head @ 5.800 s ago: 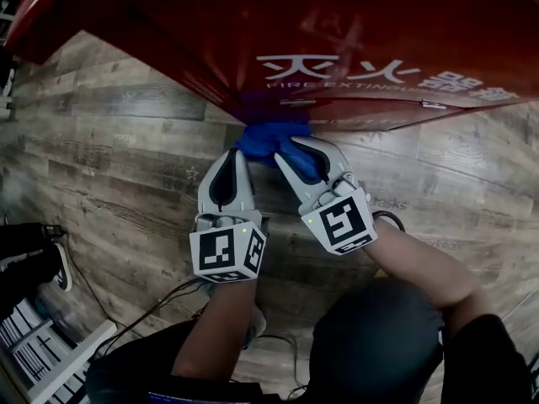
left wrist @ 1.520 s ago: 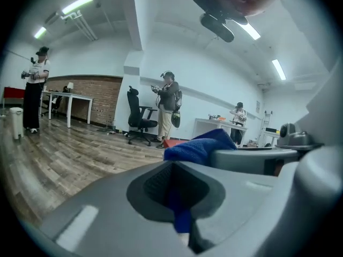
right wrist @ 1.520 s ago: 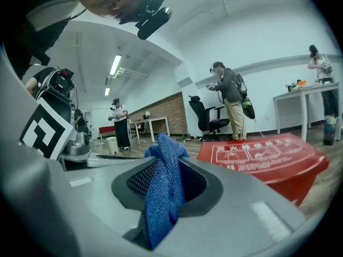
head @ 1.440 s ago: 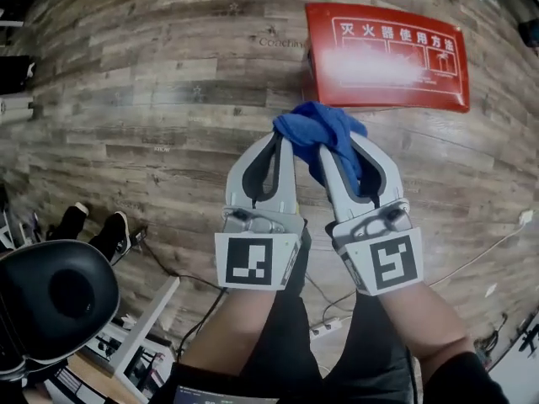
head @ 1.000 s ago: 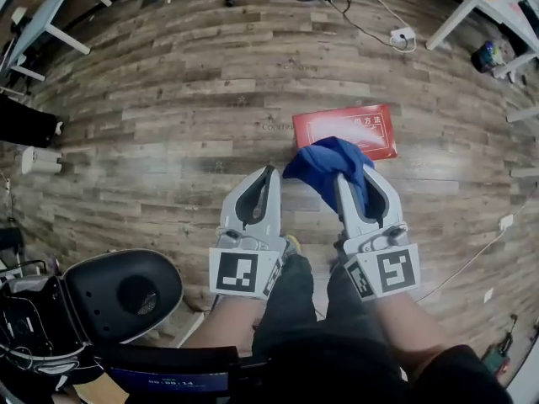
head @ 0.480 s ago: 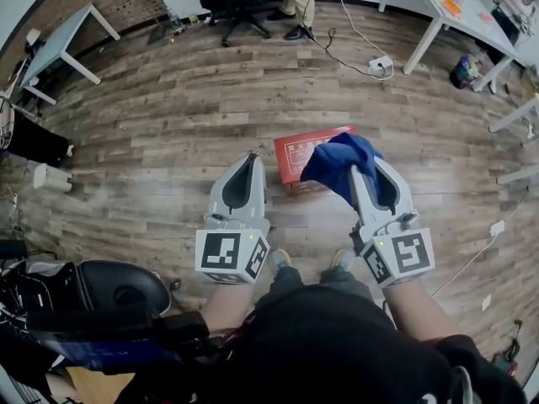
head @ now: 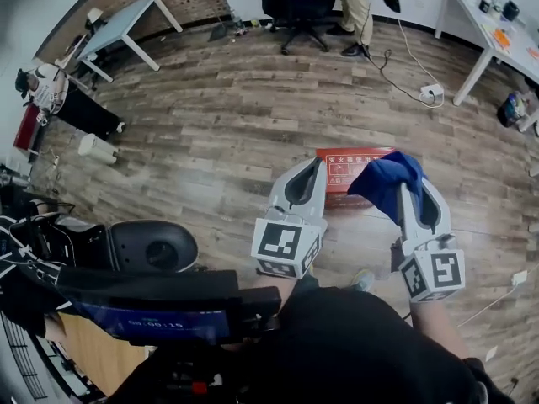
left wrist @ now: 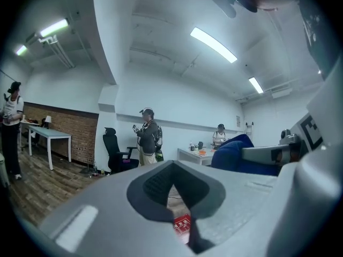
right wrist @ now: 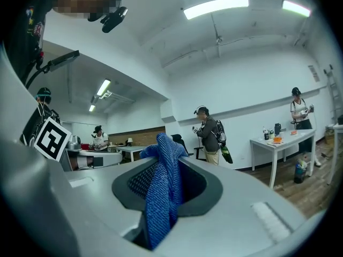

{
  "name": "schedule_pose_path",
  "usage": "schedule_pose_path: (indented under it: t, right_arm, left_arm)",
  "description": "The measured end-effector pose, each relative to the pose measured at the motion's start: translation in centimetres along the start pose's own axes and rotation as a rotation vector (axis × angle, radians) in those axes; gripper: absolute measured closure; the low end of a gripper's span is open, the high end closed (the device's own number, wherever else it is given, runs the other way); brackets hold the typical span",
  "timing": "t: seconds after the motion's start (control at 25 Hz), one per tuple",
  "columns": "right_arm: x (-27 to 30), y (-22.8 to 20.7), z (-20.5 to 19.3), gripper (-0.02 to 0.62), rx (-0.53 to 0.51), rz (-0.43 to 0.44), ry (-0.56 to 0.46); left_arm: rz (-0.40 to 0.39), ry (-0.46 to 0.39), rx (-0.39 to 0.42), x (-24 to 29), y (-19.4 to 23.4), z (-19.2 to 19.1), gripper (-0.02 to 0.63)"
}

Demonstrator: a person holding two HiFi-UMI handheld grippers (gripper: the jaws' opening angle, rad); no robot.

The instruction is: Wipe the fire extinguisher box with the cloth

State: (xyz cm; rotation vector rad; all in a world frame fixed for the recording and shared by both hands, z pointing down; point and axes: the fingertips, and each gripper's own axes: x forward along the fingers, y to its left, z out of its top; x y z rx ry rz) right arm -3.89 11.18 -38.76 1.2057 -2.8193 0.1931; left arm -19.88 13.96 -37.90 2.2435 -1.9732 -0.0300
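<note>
The flat, red, rectangular fire extinguisher box (head: pixel 352 165) with white lettering lies on the grainy wood-plank floor (head: pixel 210 141). Seen against the box's left end, the smooth grey left gripper (head: pixel 315 167) has its 2 jaws pressed together, empty. Over the box's right end, the right gripper (head: pixel 410 196) pinches a bunched, coarse-woven blue cloth (head: pixel 383 182).

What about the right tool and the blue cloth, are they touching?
Touching. The right gripper view shows the cloth clamped between the right tool's closed jaws.
</note>
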Motion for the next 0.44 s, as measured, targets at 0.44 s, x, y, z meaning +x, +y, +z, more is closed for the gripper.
schedule_pose_path:
  t: [0.44]
  right_arm:
    - [0.9,-1.6,-0.2,0.489,0.005,-0.001,0.009]
  left_arm:
    - [0.007,-0.008,-0.021,1.1,0.3,0.5,0.606]
